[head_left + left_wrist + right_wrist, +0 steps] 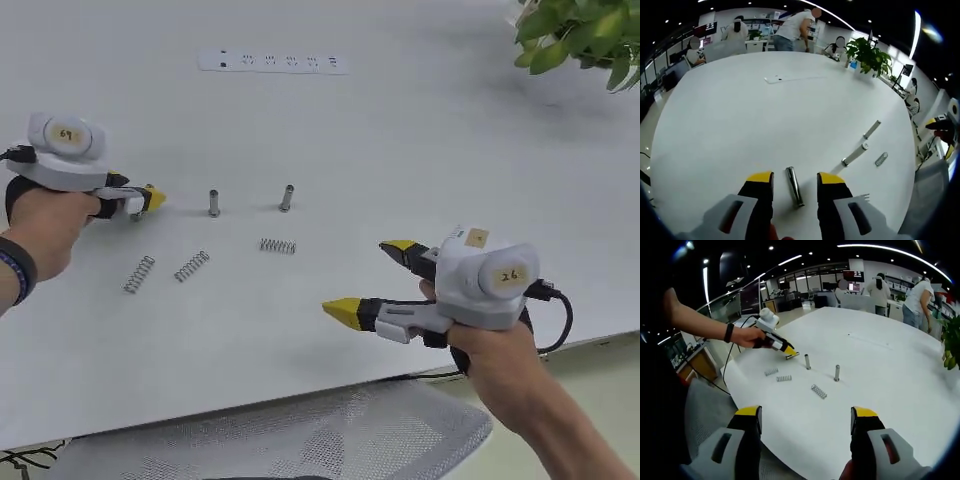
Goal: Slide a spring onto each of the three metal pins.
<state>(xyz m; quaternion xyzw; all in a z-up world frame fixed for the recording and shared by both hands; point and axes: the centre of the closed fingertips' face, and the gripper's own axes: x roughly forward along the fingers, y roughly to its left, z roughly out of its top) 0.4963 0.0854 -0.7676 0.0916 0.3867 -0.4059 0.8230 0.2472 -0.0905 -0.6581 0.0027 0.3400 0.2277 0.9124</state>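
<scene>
Right hand-held gripper (362,278) gapes before three springs (277,245), three pins (794,186).

Three springs mid-frame in the head view: left spring (139,274), middle spring (192,265), right spring (278,245). Three metal pins in the left gripper view: near pin (794,186) at bottom centre, middle pin (855,155) and far pin (872,129) toward the right. One power strip (272,62) upper centre, one plant (580,35) upper right

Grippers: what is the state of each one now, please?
Left gripper: open, jaws either side of a metal pin, not clamping it.
Right gripper: open, holding nothing.
</scene>
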